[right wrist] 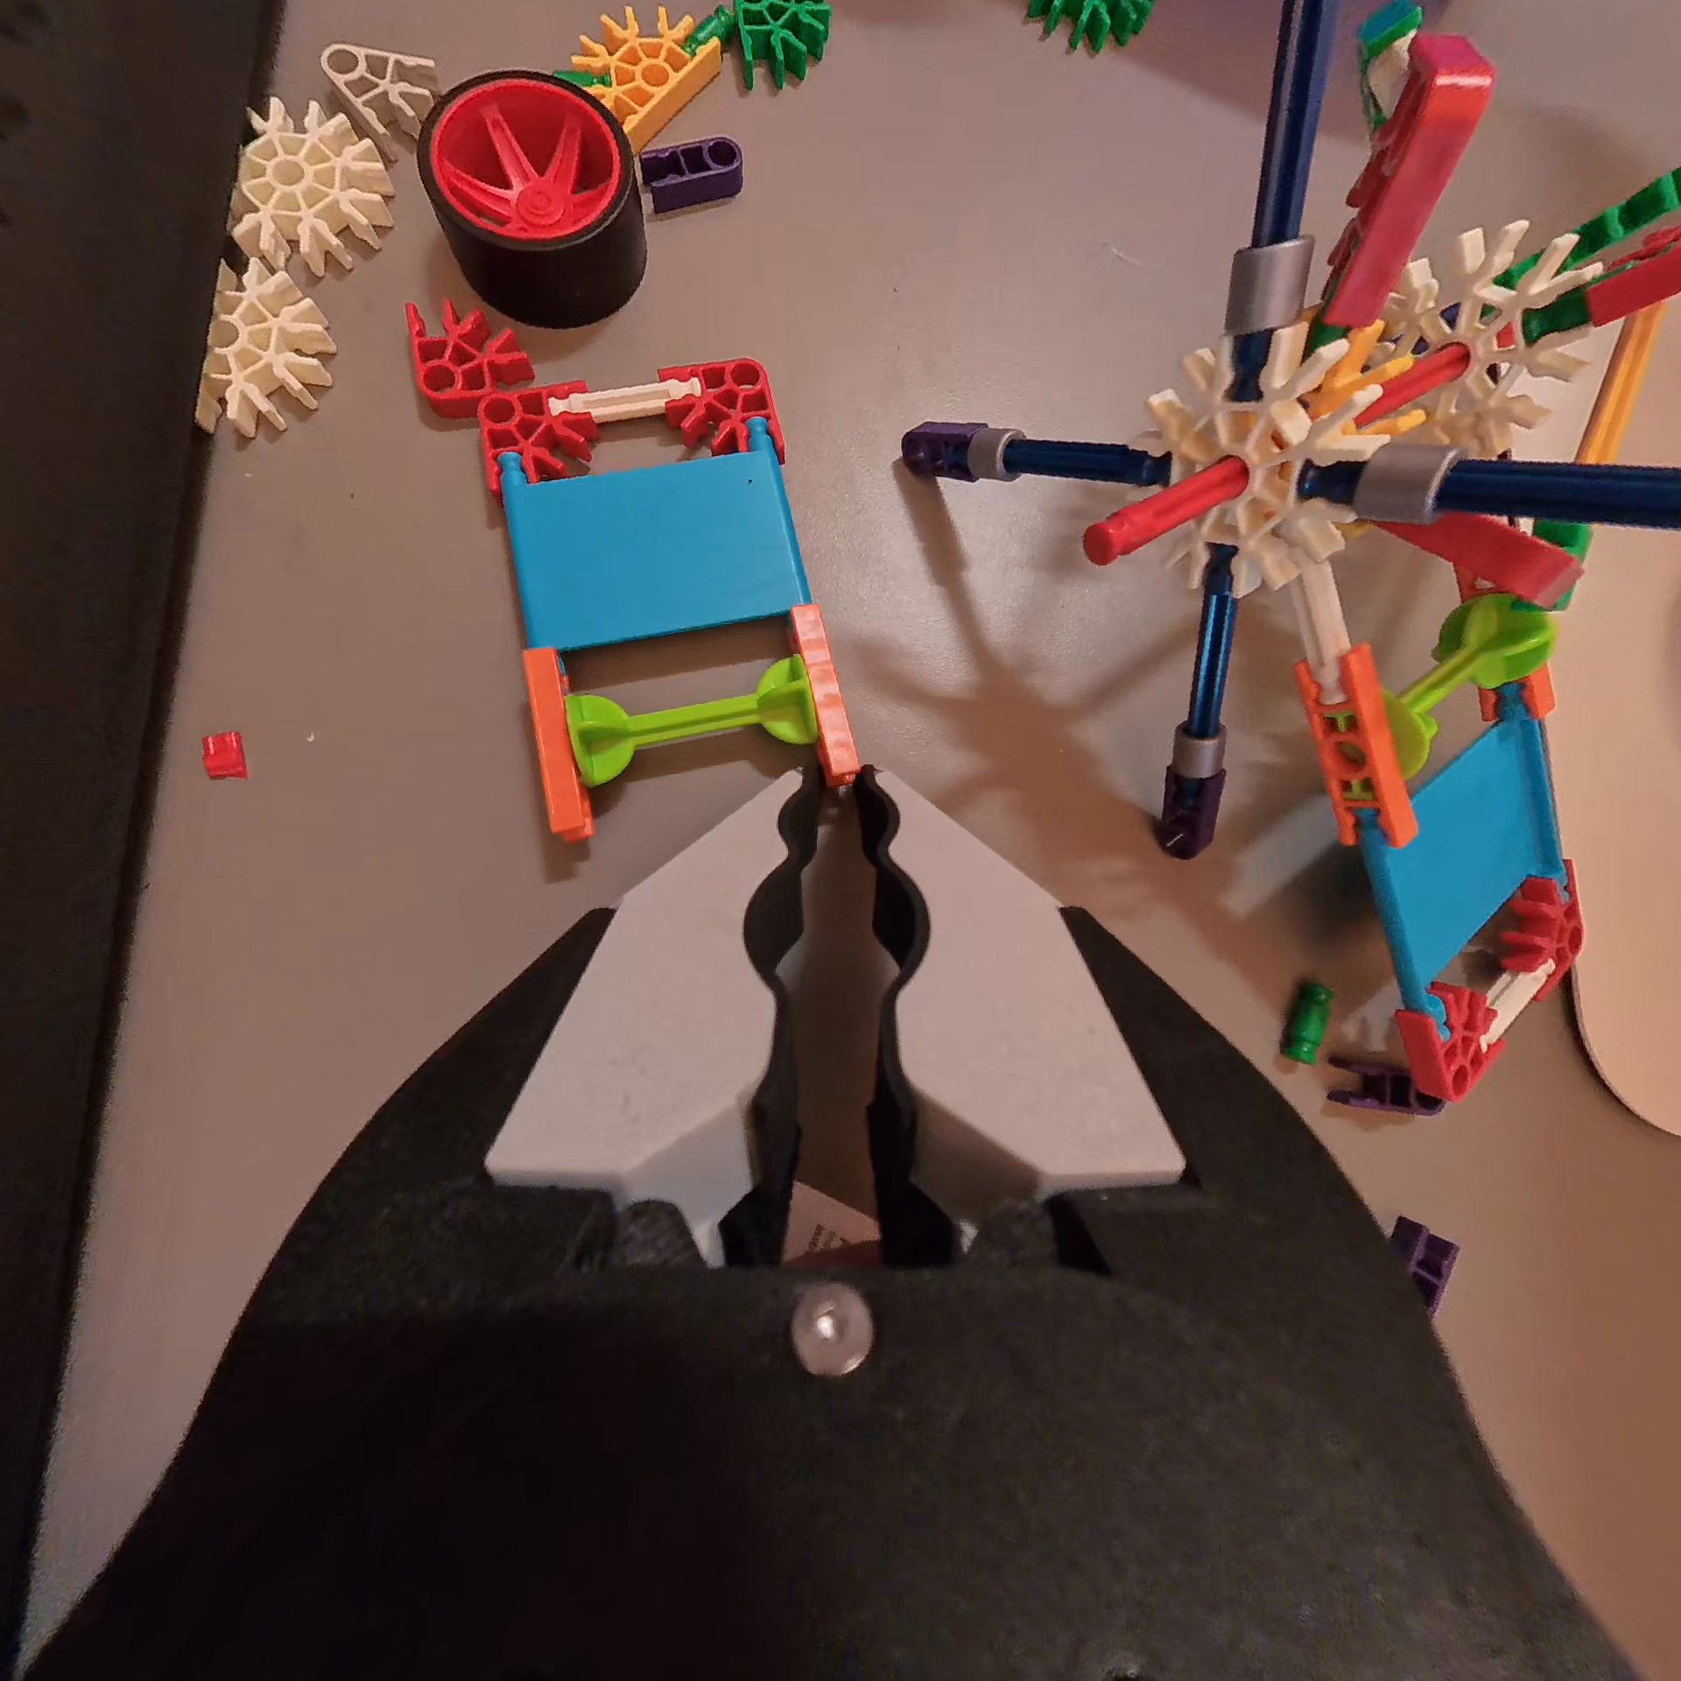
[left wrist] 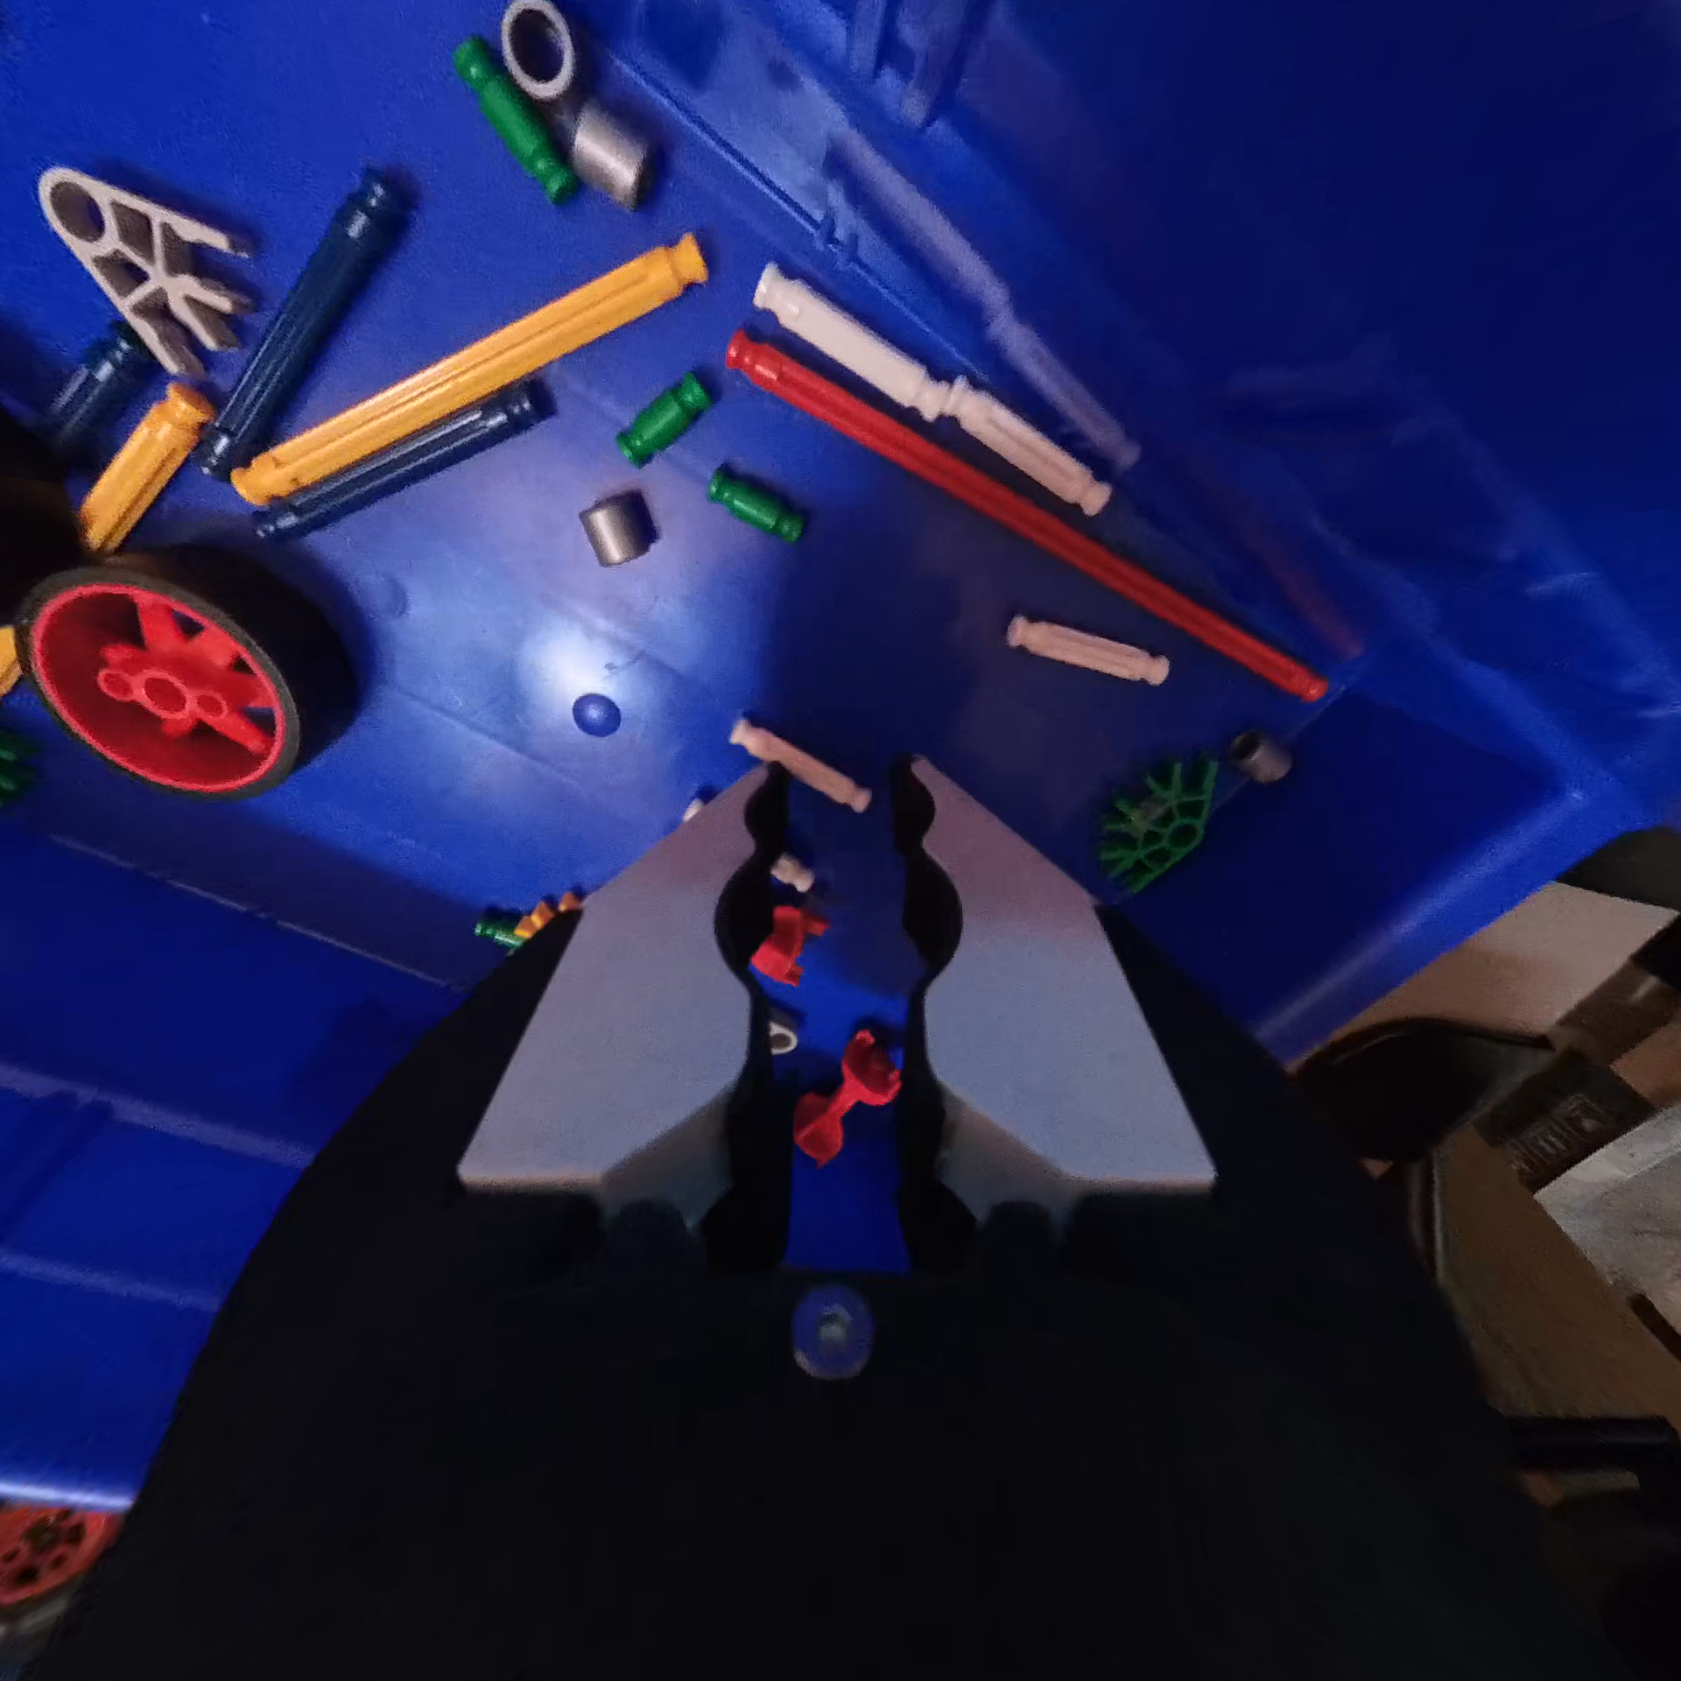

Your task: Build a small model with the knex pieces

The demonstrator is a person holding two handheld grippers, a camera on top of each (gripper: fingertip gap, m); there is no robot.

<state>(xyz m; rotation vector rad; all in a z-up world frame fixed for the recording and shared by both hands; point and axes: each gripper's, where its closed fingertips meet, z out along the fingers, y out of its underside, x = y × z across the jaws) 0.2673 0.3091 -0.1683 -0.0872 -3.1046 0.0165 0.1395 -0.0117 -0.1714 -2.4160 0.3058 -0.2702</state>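
Observation:
My left gripper (left wrist: 839, 773) is open and empty, low inside a blue bin (left wrist: 473, 655) of loose construction-toy parts. A short white rod (left wrist: 800, 764) lies on the bin floor at its fingertips. Two small red clips (left wrist: 787, 941) lie below, between the fingers. My right gripper (right wrist: 835, 778) is over a grey table (right wrist: 955, 273), shut on the near end of an orange strip (right wrist: 823, 691). The strip is part of a flat assembly with a blue panel (right wrist: 650, 546), a lime green rod (right wrist: 691, 719) and red connectors (right wrist: 719, 400).
The bin holds a red wheel (left wrist: 159, 673), a yellow rod (left wrist: 473, 364), a long red rod (left wrist: 1019, 509), white rods (left wrist: 928, 382) and a green fan connector (left wrist: 1155, 819). On the table stand a large spoked model (right wrist: 1273, 455), a red wheel (right wrist: 532, 196) and white snowflake connectors (right wrist: 309, 182).

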